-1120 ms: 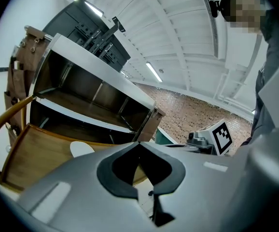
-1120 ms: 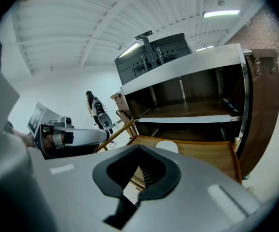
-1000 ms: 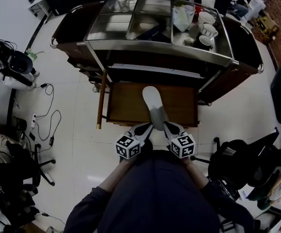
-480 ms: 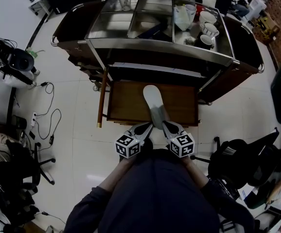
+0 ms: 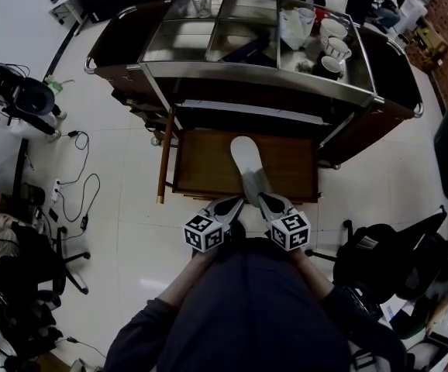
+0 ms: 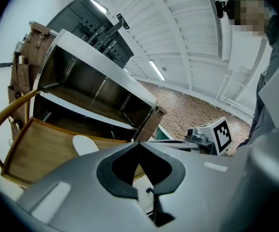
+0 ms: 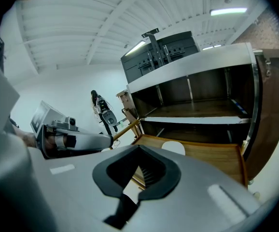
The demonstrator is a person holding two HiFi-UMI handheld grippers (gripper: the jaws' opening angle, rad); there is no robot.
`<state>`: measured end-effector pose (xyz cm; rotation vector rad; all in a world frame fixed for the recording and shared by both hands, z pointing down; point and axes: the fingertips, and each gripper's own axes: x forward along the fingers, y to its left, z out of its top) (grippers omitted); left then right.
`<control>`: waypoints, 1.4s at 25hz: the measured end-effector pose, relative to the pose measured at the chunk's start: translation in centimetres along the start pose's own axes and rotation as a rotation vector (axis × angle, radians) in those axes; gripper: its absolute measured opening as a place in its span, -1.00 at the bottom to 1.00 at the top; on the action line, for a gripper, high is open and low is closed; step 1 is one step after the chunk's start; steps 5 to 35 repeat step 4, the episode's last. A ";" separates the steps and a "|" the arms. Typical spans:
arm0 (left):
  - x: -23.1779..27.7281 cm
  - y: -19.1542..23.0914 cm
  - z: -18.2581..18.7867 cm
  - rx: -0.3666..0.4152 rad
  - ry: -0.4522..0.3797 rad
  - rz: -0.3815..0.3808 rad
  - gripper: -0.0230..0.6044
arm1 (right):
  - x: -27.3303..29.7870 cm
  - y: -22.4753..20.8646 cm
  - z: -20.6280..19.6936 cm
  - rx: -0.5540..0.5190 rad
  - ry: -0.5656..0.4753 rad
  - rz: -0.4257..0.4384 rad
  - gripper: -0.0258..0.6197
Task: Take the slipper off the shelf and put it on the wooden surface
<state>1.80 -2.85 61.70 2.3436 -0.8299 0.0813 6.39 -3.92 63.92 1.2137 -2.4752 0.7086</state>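
A pale slipper (image 5: 245, 156) lies lengthwise on the wooden surface (image 5: 201, 169), a low tray with a raised rim in front of the cart. Its white end points at the cart, and its grey near end runs down between my two grippers. My left gripper (image 5: 238, 202) and right gripper (image 5: 260, 199) hover side by side at the tray's near edge, close to my body. Both are shut with nothing between the jaws. The left gripper view shows the closed tips (image 6: 138, 142) and the slipper (image 6: 84, 144) beyond them. The right gripper view shows the same: the gripper (image 7: 139, 146), then the slipper (image 7: 174, 148).
The dark cart (image 5: 255, 76) has a metal-framed top holding white cups (image 5: 331, 49) and a glass. Its lower shelves (image 7: 197, 108) look bare. Cables and gear (image 5: 22, 103) lie on the floor at left. Office chairs (image 5: 379, 262) stand at right and lower left.
The grippers and the slipper have stayed where they were. Only the head view has shifted slightly.
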 end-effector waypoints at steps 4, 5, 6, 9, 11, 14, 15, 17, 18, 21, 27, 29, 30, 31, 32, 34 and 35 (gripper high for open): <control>0.1 0.1 -0.2 -0.011 0.007 -0.005 -0.89 | 0.1 0.0 -0.1 0.005 0.001 0.003 -0.92; 0.1 0.1 -0.2 -0.011 0.007 -0.005 -0.89 | 0.1 0.0 -0.1 0.005 0.001 0.003 -0.92; 0.1 0.1 -0.2 -0.011 0.007 -0.005 -0.89 | 0.1 0.0 -0.1 0.005 0.001 0.003 -0.92; 0.1 0.1 -0.2 -0.011 0.007 -0.005 -0.89 | 0.1 0.0 -0.1 0.005 0.001 0.003 -0.92; 0.1 0.1 -0.2 -0.011 0.007 -0.005 -0.89 | 0.1 0.0 -0.1 0.005 0.001 0.003 -0.92; 0.1 0.1 -0.2 -0.011 0.007 -0.005 -0.89 | 0.1 0.0 -0.1 0.005 0.001 0.003 -0.92; 0.1 0.1 -0.2 -0.011 0.007 -0.005 -0.89 | 0.1 0.0 -0.1 0.005 0.001 0.003 -0.92; 0.1 0.1 -0.2 -0.011 0.007 -0.005 -0.89 | 0.1 0.0 -0.1 0.005 0.001 0.003 -0.92; 0.1 0.1 -0.2 -0.011 0.007 -0.005 -0.89 | 0.1 0.0 -0.1 0.005 0.001 0.003 -0.92; 0.1 0.1 -0.2 -0.011 0.007 -0.005 -0.89 | 0.1 0.0 -0.1 0.005 0.001 0.003 -0.92; 0.1 0.1 -0.2 -0.011 0.007 -0.005 -0.89 | 0.1 0.0 -0.1 0.005 0.001 0.003 -0.92; 0.1 0.1 -0.2 -0.011 0.007 -0.005 -0.89 | 0.1 0.0 -0.1 0.005 0.001 0.003 -0.92; 0.1 0.1 -0.2 -0.011 0.007 -0.005 -0.89 | 0.1 0.0 -0.1 0.005 0.001 0.003 -0.92; 0.1 0.1 -0.2 -0.011 0.007 -0.005 -0.89 | 0.1 0.0 -0.1 0.005 0.001 0.003 -0.92; 0.1 0.1 -0.2 -0.011 0.007 -0.005 -0.89 | 0.1 0.0 -0.1 0.005 0.001 0.003 -0.92; 0.1 0.1 -0.2 -0.011 0.007 -0.005 -0.89 | 0.1 0.0 -0.1 0.005 0.001 0.003 -0.92; 0.1 0.1 -0.2 -0.011 0.007 -0.005 -0.89 | 0.1 0.0 -0.1 0.005 0.001 0.003 -0.92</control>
